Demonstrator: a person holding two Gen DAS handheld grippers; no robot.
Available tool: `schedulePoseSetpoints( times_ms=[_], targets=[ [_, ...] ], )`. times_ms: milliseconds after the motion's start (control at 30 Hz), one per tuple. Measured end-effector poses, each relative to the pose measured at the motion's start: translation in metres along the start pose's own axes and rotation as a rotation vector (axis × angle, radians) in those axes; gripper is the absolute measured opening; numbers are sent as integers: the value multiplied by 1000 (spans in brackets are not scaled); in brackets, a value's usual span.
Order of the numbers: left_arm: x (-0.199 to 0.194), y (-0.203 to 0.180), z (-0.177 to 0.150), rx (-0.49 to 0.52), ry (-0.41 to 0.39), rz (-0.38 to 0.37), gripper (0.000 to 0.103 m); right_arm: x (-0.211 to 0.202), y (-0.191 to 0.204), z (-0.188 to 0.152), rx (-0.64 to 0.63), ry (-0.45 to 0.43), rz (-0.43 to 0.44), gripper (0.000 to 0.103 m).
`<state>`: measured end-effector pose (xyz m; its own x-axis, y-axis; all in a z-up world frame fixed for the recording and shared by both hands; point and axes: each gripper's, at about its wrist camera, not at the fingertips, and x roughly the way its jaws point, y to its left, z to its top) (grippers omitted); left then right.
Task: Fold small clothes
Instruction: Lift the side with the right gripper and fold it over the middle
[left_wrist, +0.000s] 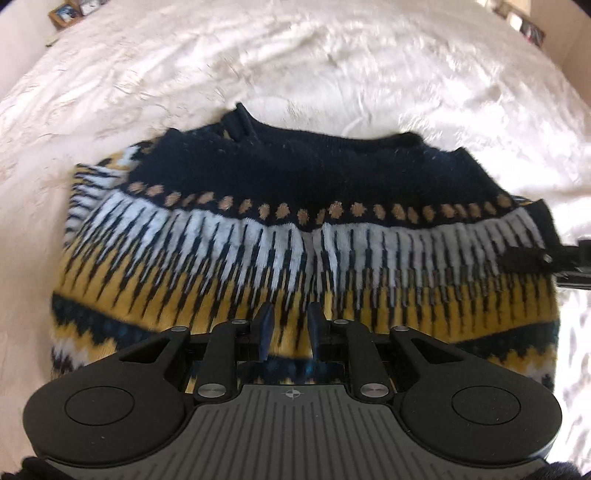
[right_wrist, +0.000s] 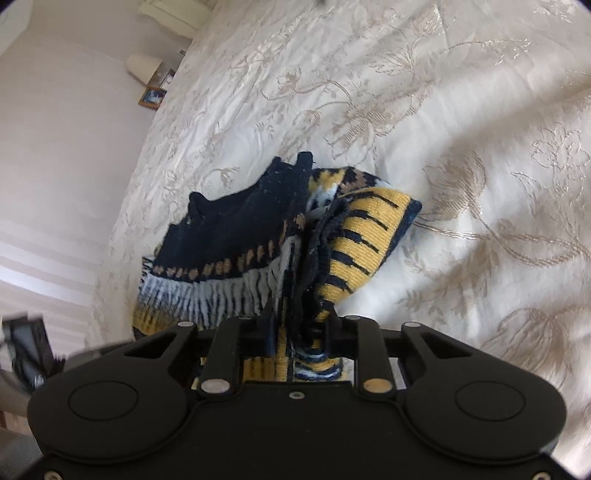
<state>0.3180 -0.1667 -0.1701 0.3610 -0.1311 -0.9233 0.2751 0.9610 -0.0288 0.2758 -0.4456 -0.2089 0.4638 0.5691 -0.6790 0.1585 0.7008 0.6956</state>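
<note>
— Cream bedspread (right_wrist: 424, 110) everywhere. Where's the sweater (left_wrist: 295, 229)?

— Mid-bed, my side. My right gripper (right_wrist: 295, 332) is clenched on its bunched side edge, lifting it to fold. My left gripper (left_wrist: 288, 325) hovers over the hem, jaws slightly parted, holding nothing.

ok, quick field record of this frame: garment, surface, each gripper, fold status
garment: patterned knit sweater, navy top band, tan dots, white and yellow zigzag bands
surface: cream bedspread with embroidered floral pattern
left gripper: over the sweater's lower yellow band, fingers slightly apart, nothing visibly pinched
right gripper: shut on a bunched side edge of the sweater, fabric gathered between the fingers
fold status: right side lifted and turned over, a sleeve-like yellow part draped to the right; fold not yet laid flat
background: framed picture beside the bed
</note>
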Motion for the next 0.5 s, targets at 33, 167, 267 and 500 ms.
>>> schedulePoseSetpoints(
  times_ms=[33,167,267,500],
  targets=[
    [-6,0,-7,-10,-14,-10,19,-1,2,0,-2,-4,1,33],
    [-2,-2,-27,-18,12,-48,19,-3,14,0,-10,-9,-22,33],
    [20,-5,-37,-2,76,-36,19,-5,25,1,-28,-16,-50,33],
    [10,14,-27,37,55,-99,19,-6,50,-2,-42,-43,-122,33]
  ],
)
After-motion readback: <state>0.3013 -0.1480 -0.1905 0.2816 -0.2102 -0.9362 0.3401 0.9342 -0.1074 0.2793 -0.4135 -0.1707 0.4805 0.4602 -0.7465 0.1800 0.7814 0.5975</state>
